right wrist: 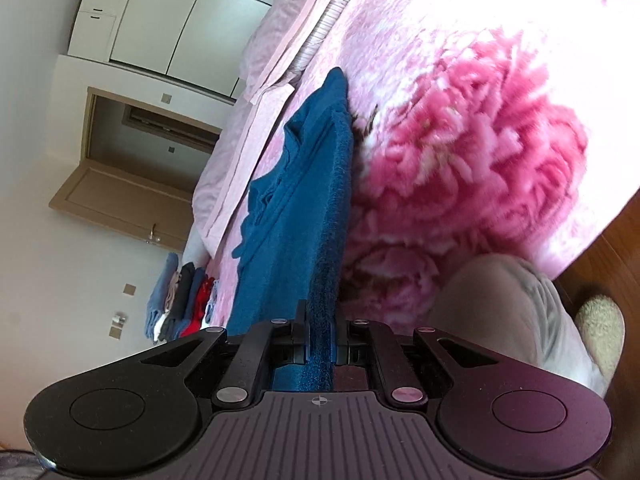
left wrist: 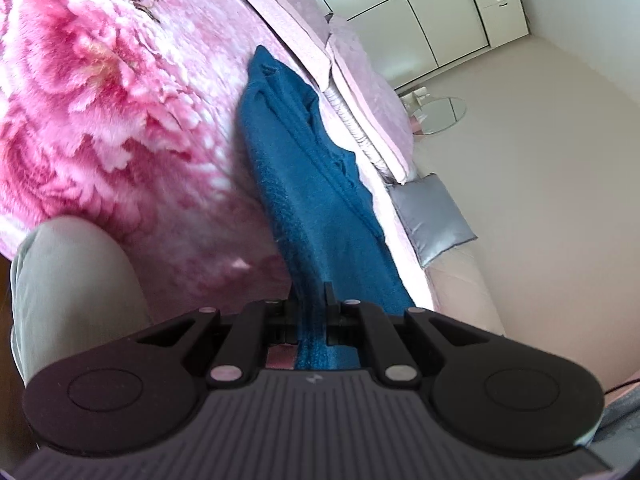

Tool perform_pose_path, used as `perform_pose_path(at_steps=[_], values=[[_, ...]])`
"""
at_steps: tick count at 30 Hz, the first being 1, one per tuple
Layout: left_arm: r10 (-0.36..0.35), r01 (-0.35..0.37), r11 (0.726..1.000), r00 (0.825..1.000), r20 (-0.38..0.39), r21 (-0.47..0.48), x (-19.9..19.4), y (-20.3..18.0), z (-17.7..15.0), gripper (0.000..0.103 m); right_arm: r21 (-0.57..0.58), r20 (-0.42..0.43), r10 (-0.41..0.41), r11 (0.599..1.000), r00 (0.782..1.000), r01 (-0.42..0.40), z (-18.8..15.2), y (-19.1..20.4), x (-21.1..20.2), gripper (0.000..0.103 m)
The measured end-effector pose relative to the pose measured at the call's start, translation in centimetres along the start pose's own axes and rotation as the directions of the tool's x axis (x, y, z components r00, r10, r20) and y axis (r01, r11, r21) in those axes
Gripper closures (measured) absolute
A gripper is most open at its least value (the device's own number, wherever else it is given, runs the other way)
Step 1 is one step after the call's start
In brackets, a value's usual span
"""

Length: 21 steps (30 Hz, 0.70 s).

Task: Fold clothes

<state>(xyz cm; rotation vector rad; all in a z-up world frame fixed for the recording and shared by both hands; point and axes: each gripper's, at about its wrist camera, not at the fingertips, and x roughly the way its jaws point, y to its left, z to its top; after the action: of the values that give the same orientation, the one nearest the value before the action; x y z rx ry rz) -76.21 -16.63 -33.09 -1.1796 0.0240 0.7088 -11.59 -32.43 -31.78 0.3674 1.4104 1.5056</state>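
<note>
A blue knitted garment (left wrist: 304,168) lies stretched along the pink floral bed cover (left wrist: 100,92). My left gripper (left wrist: 314,300) is shut on its near edge, with the cloth pinched between the fingers. In the right wrist view the same blue garment (right wrist: 296,208) runs away from the camera over the bed cover (right wrist: 460,152). My right gripper (right wrist: 320,320) is shut on its near thick edge. Both views are rolled sideways.
Pink pillows (left wrist: 360,80) and a grey cushion (left wrist: 432,216) lie at the bed's head. A stack of folded clothes (right wrist: 180,304) sits at the bed's far edge. The person's leg in light trousers (right wrist: 500,312) stands beside the bed. White wardrobes (right wrist: 160,12) and an open door (right wrist: 120,184) stand beyond.
</note>
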Motion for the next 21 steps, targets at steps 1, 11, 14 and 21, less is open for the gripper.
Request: perform_pose_path(at_steps=[1,11,14,21], values=[[-0.002,0.002,1.000,1.000,-0.001,-0.004,-0.2,-0.1,-0.1,0.098,0.002,-0.001,0.000,1.000,1.000,0.000,-0.2,0.1,-0.4,0.096],[-0.074,0.073,0.997,0.997,0.025,0.009,2.4,-2.2,6.2,0.098,-0.051,0.009,0.036,0.998,0.999,-0.035,4.4,3.2,0.8,0.096],[-0.099,0.098,0.995,0.994,0.038,0.017,5.1,-2.7,10.4,0.098,-0.097,0.016,0.058,0.994,0.998,-0.056,8.5,5.1,3.2,0.096],[-0.071,0.071,0.997,0.995,0.075,0.007,15.8,-1.7,22.3,0.097,-0.206,0.061,0.005,0.979,0.998,0.008,21.0,9.7,14.3,0.096]])
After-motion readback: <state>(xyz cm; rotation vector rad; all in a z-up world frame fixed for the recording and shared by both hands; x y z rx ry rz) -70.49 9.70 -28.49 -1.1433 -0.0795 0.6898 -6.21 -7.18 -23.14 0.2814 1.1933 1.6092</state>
